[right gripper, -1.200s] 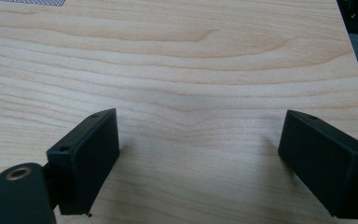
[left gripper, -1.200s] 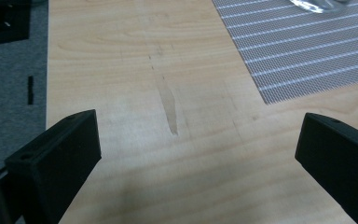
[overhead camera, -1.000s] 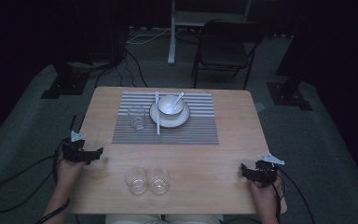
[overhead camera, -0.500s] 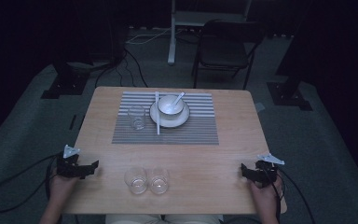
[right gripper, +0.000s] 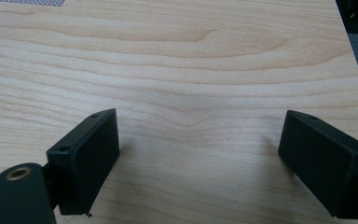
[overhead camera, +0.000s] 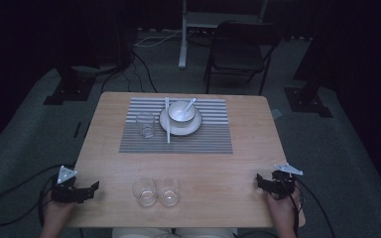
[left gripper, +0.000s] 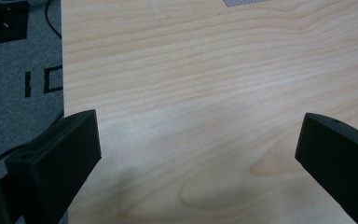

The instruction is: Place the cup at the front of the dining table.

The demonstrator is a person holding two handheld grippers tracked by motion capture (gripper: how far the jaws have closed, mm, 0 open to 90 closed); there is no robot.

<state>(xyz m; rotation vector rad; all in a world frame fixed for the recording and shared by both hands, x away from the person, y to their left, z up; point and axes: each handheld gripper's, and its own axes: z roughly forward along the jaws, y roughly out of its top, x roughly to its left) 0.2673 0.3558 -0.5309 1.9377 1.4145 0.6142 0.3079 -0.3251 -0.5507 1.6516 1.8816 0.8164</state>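
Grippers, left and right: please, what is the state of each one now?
Left gripper: open, holding nothing, over the table edge.
Right gripper: open, holding nothing, over bare wood.

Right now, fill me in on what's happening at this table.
A person sits at the wooden table with a two-jaw gripper in each hand. The left gripper is at the near left edge and the right gripper near the right corner; both have their jaws wide open over bare wood, holding nothing. Two empty glasses stand side by side at the near edge between them. Farther back, a striped placemat carries a third glass, a plate with a bowl and spoon, and chopsticks.
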